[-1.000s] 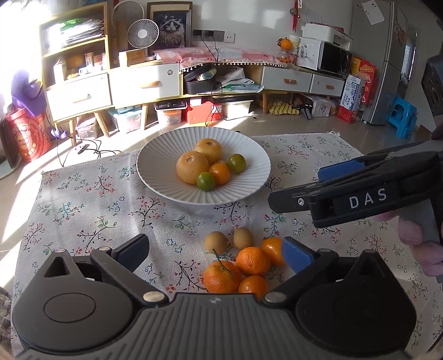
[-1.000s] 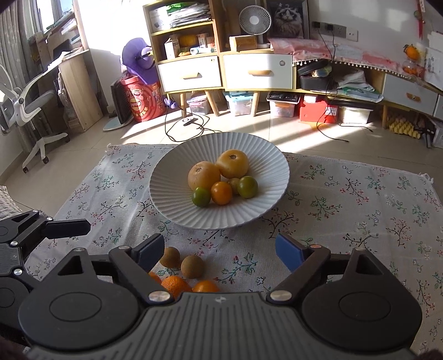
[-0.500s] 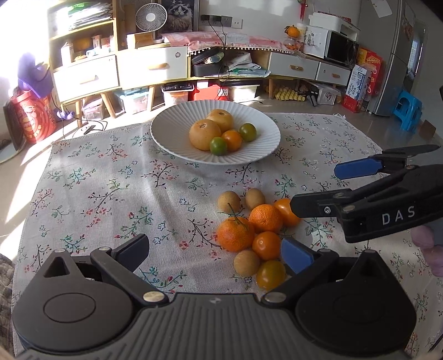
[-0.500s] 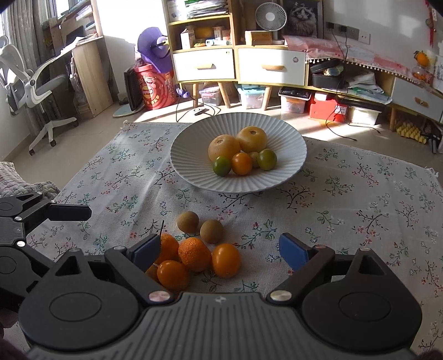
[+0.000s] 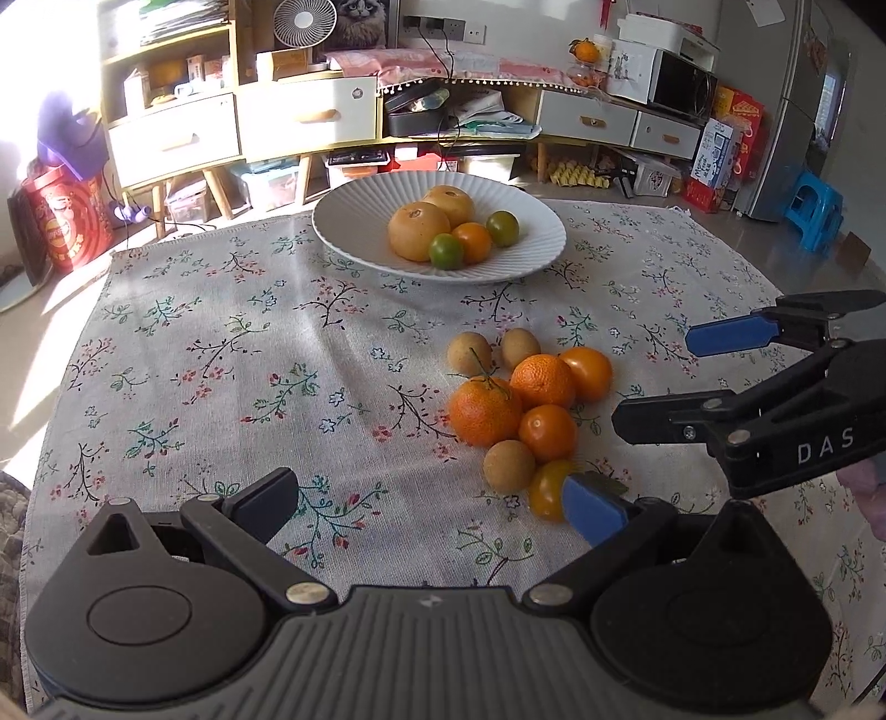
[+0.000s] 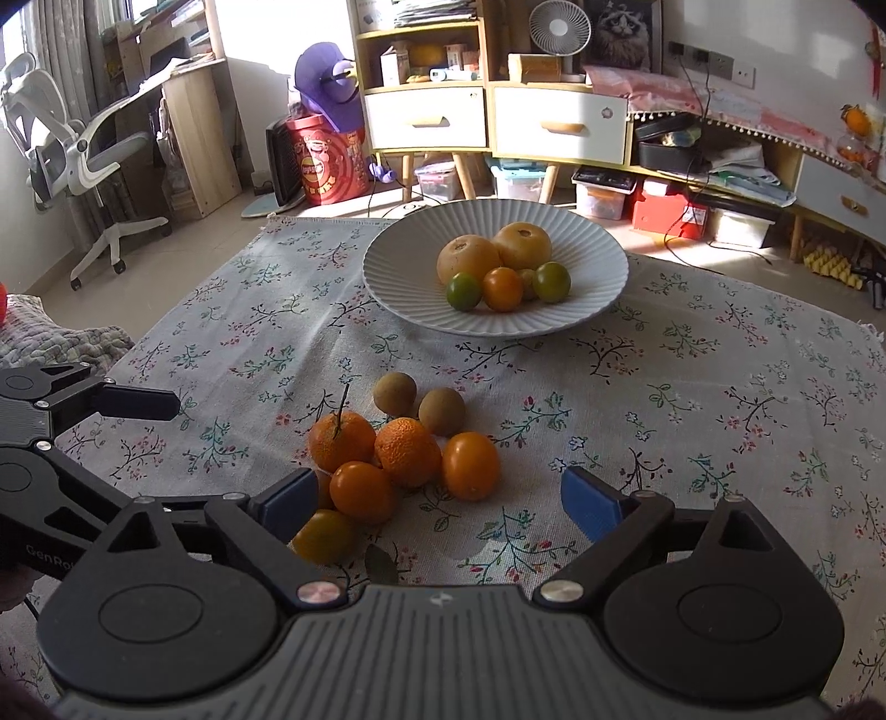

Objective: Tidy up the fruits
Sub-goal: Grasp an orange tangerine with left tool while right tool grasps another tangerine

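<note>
A white ribbed plate at the far middle of the table holds two large yellow fruits, two green ones and a small orange one. A cluster of loose fruit lies on the floral cloth nearer me: several oranges and three small brown fruits. My left gripper is open and empty, its right finger just in front of the nearest orange fruit. My right gripper is open and empty, right behind the cluster. Each gripper shows from the side in the other's view.
The floral tablecloth covers the table. Beyond the far edge stand drawers and shelves, a fan, boxes on the floor and an office chair at the left.
Both grippers have drawn back toward me and away from the plate. More of the loose fruit cluster has come into view in front of them. Both stay open.
</note>
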